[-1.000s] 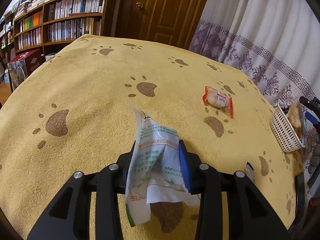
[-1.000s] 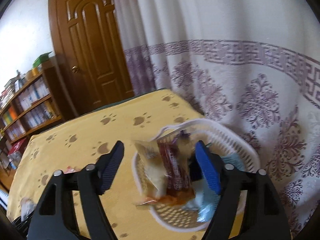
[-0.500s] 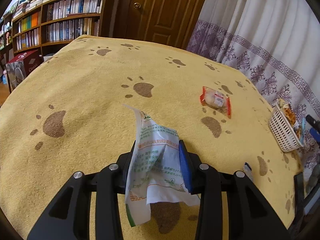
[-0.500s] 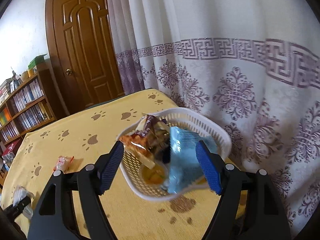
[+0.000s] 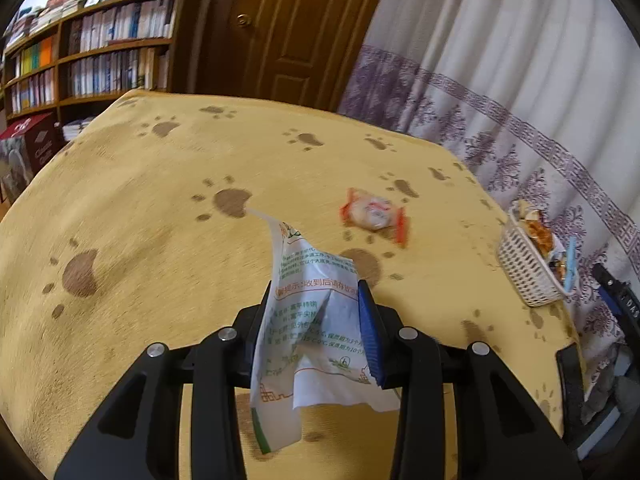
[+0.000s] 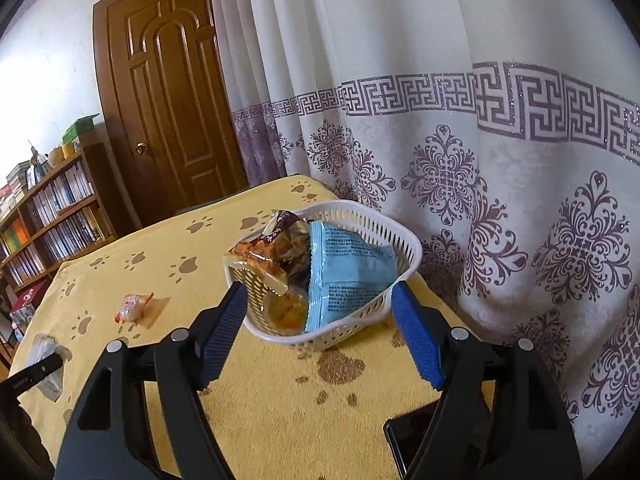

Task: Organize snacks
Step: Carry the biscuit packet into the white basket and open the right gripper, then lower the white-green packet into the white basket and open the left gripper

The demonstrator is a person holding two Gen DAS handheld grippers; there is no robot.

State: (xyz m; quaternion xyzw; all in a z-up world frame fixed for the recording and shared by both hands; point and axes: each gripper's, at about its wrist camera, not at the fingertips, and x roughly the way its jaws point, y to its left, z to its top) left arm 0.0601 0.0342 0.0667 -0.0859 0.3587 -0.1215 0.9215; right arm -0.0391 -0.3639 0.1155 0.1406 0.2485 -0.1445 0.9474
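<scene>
Left tool (image 5: 318,320) clamped on a white snack packet (image 5: 310,320) printed with green and orange text, the packet crumpled between the pads and lifted above the yellow paw-print cloth (image 5: 160,240) of the worktop. Lower corner of the packet hanging below the fingers, upper corner curling up and away.

Right tool (image 6: 320,332) apart, blue pads (image 6: 222,338) wide on either side of a white plastic basket (image 6: 348,332), nothing between them. Pads apparently clear of the basket wall, though hard to judge from this angle. Basket standing on the cloth near the worktop's edge, close to the patterned curtain (image 6: 460,140). Inside it: a light blue packet (image 6: 352,272) leaning against the curtain-side wall, a brown-and-orange wrapper (image 6: 276,248) propped beside it, and something orange low in the bottom, perhaps a jelly cup, too hidden to be sure.

One small red-and-white wrapped snack (image 5: 374,214) lying alone on the cloth, well apart from the basket and from the left tool. Same snack visible in the right wrist view to the left of the basket.

Dark flat object (image 6: 416,436) on the cloth under the right tool's right finger. Bookshelf (image 5: 92,52) and brown wooden door (image 5: 288,28) behind the worktop.
</scene>
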